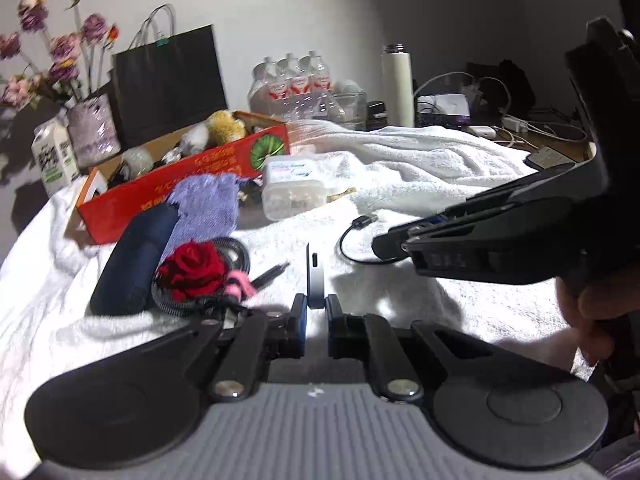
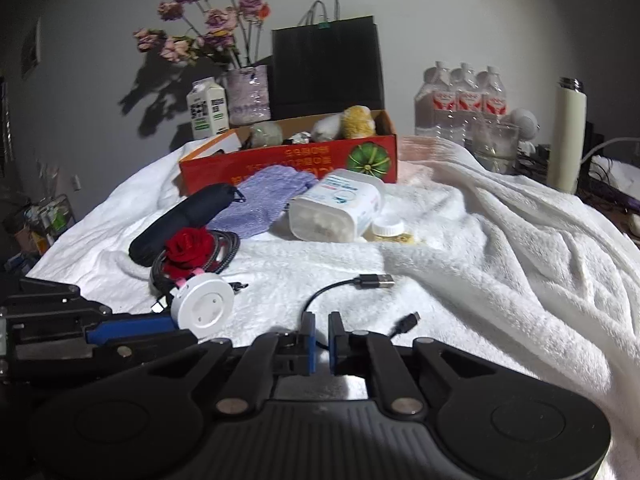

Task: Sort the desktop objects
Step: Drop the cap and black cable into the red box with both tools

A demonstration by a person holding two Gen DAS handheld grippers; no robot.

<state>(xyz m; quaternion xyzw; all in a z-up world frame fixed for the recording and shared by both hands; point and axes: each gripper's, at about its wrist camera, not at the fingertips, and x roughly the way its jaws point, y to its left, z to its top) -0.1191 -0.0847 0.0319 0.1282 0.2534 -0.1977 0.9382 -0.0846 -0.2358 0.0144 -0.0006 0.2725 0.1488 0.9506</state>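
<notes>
My left gripper (image 1: 316, 307) is shut on a white round disc (image 1: 314, 276), seen edge-on; in the right wrist view the disc (image 2: 204, 309) faces the camera at the left gripper's tip (image 2: 176, 320). My right gripper (image 2: 320, 326) is nearly closed around a short black USB cable (image 2: 348, 284) lying on the white towel (image 2: 480, 240); whether it grips it is unclear. In the left wrist view the right gripper (image 1: 390, 244) reaches in from the right at the cable (image 1: 356, 232).
A red rose (image 1: 192, 266) on a coiled cable, a dark blue pouch (image 1: 136, 256), a purple cloth (image 1: 208, 208), a clear plastic box (image 1: 294, 190) and a red cardboard box (image 1: 180, 184) lie to the left. Bottles, a flask, a vase and a paper bag stand behind.
</notes>
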